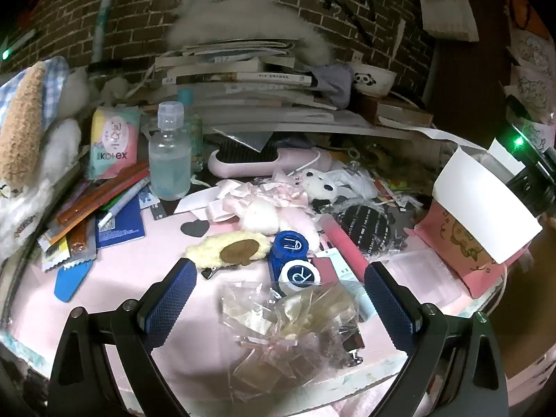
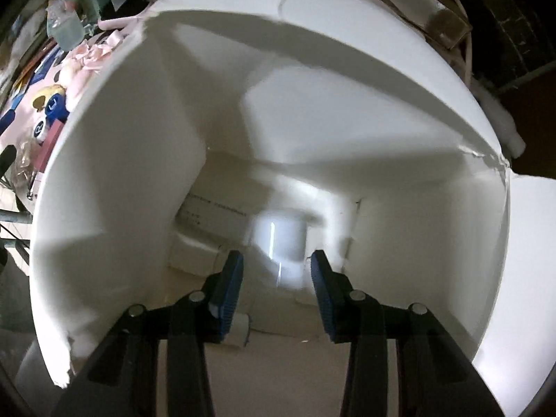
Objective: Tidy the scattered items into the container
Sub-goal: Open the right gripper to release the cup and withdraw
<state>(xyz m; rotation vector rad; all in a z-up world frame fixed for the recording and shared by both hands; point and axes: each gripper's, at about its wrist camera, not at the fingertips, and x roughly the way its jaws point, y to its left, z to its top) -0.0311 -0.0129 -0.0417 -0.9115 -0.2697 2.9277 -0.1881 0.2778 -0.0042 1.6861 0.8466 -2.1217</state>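
My left gripper (image 1: 279,267) hangs open low over the pink table (image 1: 139,278). A crinkled cellophane bag (image 1: 295,323) with a cream ribbon lies between its fingers. Just beyond the tips sit a blue contact lens case (image 1: 292,260) and a fluffy yellow hair clip (image 1: 229,252). The container (image 1: 486,208) is a pink box with raised white flaps at the table's right edge. My right gripper (image 2: 277,255) reaches down into the white inside of the container (image 2: 312,121), fingers apart. A blurred white cylinder (image 2: 281,239) lies just past its tips, and I cannot tell if they touch it.
A clear bottle (image 1: 170,156), a Kotex pack (image 1: 113,142), a pink hairbrush (image 1: 264,160), pens, sachets, ribbons, a pink stick (image 1: 344,243) and a black round compact (image 1: 368,226) crowd the table. A book stack (image 1: 243,76) stands against the brick wall. Plush toys sit at left.
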